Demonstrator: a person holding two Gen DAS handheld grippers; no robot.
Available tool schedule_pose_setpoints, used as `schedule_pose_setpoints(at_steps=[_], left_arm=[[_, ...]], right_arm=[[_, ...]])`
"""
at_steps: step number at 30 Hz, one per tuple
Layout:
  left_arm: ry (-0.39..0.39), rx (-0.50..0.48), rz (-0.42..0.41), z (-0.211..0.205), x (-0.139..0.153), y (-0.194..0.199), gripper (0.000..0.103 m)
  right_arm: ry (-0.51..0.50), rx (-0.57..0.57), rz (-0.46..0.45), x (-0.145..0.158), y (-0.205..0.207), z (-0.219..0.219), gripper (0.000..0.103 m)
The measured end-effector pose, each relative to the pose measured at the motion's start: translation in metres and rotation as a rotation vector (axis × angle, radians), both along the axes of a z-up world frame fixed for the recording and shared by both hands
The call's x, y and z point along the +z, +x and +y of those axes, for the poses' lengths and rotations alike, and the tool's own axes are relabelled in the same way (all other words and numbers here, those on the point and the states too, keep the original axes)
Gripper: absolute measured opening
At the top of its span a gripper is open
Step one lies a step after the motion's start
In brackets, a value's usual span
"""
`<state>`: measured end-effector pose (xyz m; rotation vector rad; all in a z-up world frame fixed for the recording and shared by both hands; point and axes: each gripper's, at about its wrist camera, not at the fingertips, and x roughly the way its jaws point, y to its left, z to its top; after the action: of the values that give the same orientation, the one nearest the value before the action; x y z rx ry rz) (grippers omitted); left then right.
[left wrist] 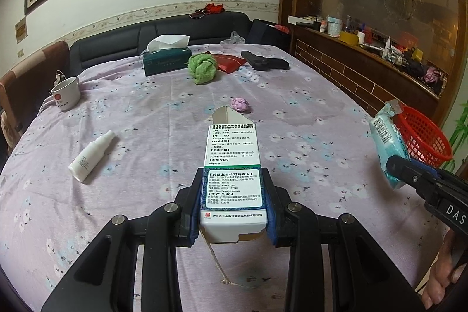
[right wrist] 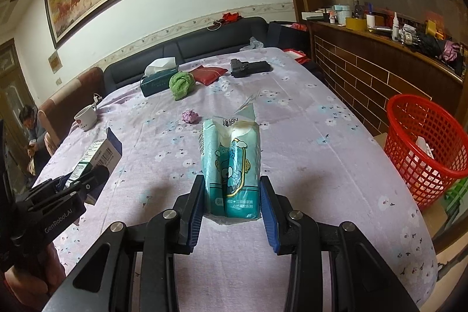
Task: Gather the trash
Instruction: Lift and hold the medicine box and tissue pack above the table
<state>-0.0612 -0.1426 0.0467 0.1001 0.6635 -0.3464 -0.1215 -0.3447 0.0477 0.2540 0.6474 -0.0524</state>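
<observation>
My left gripper (left wrist: 233, 189) is shut on a white and green medicine box (left wrist: 232, 160) with its far flap torn open, held above the table. My right gripper (right wrist: 231, 195) is shut on a teal tissue packet (right wrist: 231, 160), its blue pads pressed against both sides. In the left wrist view the right gripper (left wrist: 409, 171) shows at the right edge with the packet (left wrist: 387, 141) in front of a red mesh basket (left wrist: 424, 136). In the right wrist view the left gripper (right wrist: 84, 180) holds the box (right wrist: 96, 163) at the left. The basket (right wrist: 421, 148) stands beside the table's right edge.
On the flowered tablecloth (left wrist: 146, 122) lie a crumpled purple paper ball (left wrist: 239, 104), a white spray bottle (left wrist: 90, 157), a mug (left wrist: 65, 94), a green cloth (left wrist: 203, 67), a tissue box (left wrist: 166, 57), a red pouch (left wrist: 229, 62) and a black item (left wrist: 264, 60). A cluttered shelf (left wrist: 380, 46) runs along the right wall. A person (right wrist: 32, 130) sits at far left.
</observation>
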Motion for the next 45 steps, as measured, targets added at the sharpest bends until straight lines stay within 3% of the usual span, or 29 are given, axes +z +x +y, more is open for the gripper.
schedule_pose_setpoints(at_steps=[17,45], left_arm=[[0.029,0.001,0.008,-0.02,-0.001,-0.002,0.033],[-0.021,-0.027,0.02,-0.013,0.002,-0.008,0.033]], right_arm=[[0.055,0.004,-0.017,-0.009,-0.007,-0.025,0.039],[0.045,0.014,-0.001,-0.01,0.0,-0.019,0.039]])
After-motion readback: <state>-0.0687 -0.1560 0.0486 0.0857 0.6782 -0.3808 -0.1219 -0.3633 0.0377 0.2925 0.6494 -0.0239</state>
